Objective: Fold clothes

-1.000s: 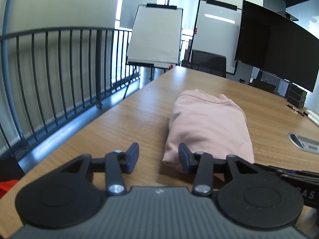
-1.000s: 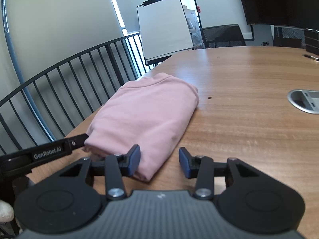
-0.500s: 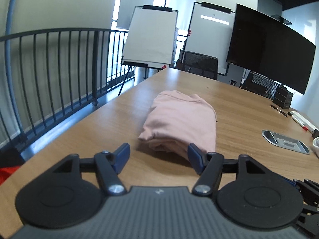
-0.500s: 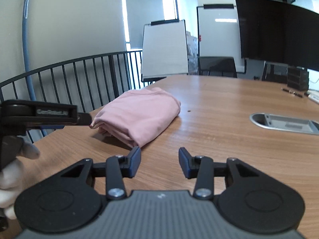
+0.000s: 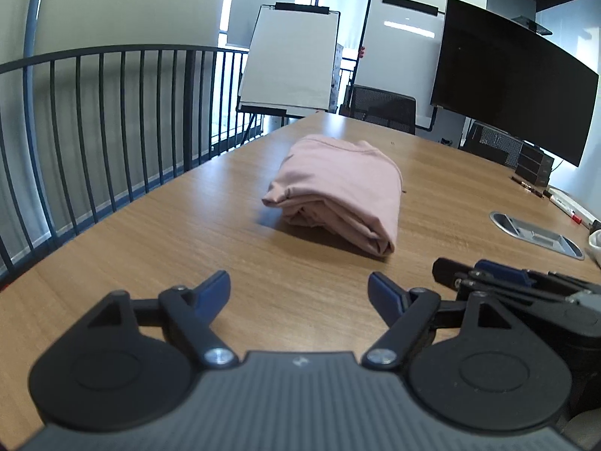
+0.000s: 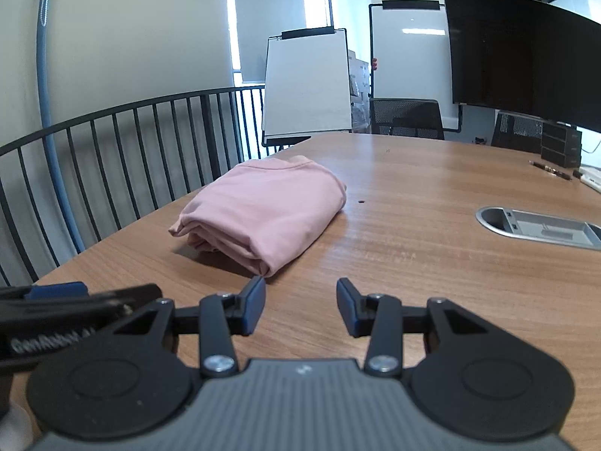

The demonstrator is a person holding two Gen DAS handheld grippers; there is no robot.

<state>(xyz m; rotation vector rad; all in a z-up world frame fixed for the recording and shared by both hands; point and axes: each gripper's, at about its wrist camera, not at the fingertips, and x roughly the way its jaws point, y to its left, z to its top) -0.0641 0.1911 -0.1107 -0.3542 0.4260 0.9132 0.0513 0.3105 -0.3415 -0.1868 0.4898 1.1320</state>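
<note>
- The pink garment (image 5: 338,188) is seen folded into a compact bundle at mid-frame on the table (image 5: 188,248); folding is judged done.
- Left tongs (image 5: 299,293), just widened, and right tongs (image 6: 300,306) are held apart, empty.

bench (image 5: 180,248): wood, oval | railing (image 5: 112,120): dark metal bars, left | flipcharts: two, white (image 5: 289,56) (image 5: 398,49), far end | chair (image 6: 407,118): black mesh | screen (image 5: 511,79): big, dark, right | walls: pale | light: daylight strips behind flipcharts

Each black hand-held gripper (image 5: 299,293) has blue finger pads (image 6: 252,304), silver screws, round discs, a ribbed grey body
</note>
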